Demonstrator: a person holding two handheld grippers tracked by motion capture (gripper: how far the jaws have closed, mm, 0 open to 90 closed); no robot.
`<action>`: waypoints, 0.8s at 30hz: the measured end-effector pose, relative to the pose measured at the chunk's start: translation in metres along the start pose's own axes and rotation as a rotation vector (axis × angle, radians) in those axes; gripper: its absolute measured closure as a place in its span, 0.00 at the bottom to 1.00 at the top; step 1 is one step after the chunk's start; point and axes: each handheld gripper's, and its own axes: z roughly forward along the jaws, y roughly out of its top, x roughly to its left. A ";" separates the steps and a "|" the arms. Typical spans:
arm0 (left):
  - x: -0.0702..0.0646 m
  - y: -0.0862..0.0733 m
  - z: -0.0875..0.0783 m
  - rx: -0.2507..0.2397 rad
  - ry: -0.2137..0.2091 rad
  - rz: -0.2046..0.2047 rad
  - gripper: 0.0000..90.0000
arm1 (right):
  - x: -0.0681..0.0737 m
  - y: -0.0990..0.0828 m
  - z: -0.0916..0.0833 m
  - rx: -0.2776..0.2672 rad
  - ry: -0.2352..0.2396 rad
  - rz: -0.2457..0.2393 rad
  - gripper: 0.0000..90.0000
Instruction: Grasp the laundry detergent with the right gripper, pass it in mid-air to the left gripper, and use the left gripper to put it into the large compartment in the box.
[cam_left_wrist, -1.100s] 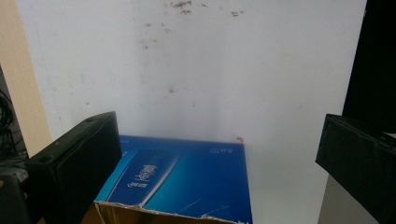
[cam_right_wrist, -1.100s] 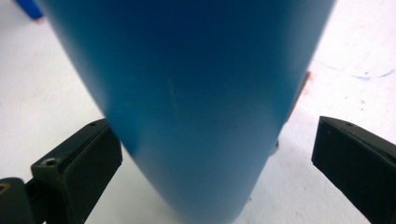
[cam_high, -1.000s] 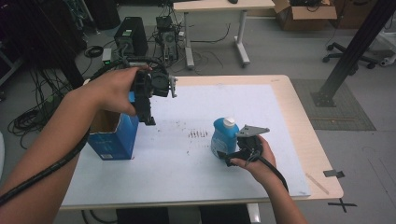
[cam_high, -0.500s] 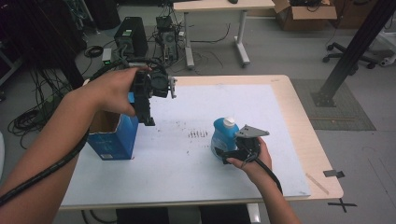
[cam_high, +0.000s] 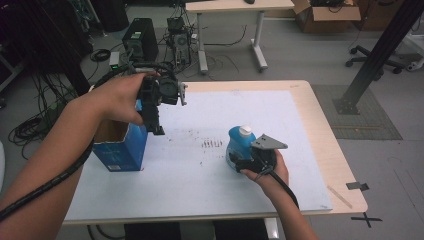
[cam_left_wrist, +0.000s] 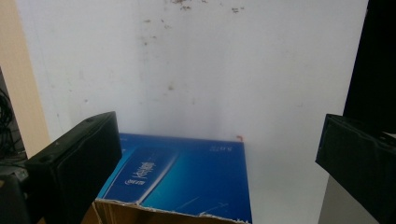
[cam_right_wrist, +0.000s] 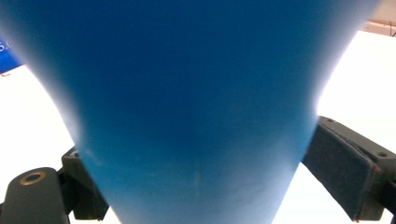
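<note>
A blue bottle (cam_high: 236, 145) with a white cap (cam_high: 244, 131) stands on the white mat (cam_high: 240, 105) at centre right. My right gripper (cam_high: 236, 160) reaches it from the near side. In the right gripper view its jaws have just been closing, and both pads (cam_right_wrist: 336, 158) now touch the sides of the bottle (cam_right_wrist: 196, 93). My left gripper (cam_high: 156, 127) hangs open, pointing down over the right edge of an open blue cardboard box (cam_high: 120, 150). In the left gripper view, that gripper (cam_left_wrist: 219, 121) has nothing between its jaws, and the box (cam_left_wrist: 187, 177) lies below.
The wooden table edge (cam_high: 345, 165) frames the mat, which carries dark smudges (cam_high: 212, 144) at its centre. Behind the table are a computer tower (cam_high: 140, 42), floor cables, a second desk (cam_high: 235, 7) and a black post (cam_high: 380, 55).
Both hands have kept their places. The right gripper sits slightly tighter against the bottle than a second ago.
</note>
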 end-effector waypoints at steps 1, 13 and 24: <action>0.000 0.000 0.000 0.004 -0.002 0.001 0.00 | 0.000 0.000 0.000 -0.005 0.000 0.005 0.14; 0.000 0.001 0.000 0.006 -0.001 0.004 0.00 | 0.000 -0.003 -0.001 -0.004 -0.003 -0.001 0.21; 0.000 0.003 0.001 0.005 -0.006 0.005 0.00 | 0.000 -0.004 -0.001 -0.004 0.006 0.000 0.27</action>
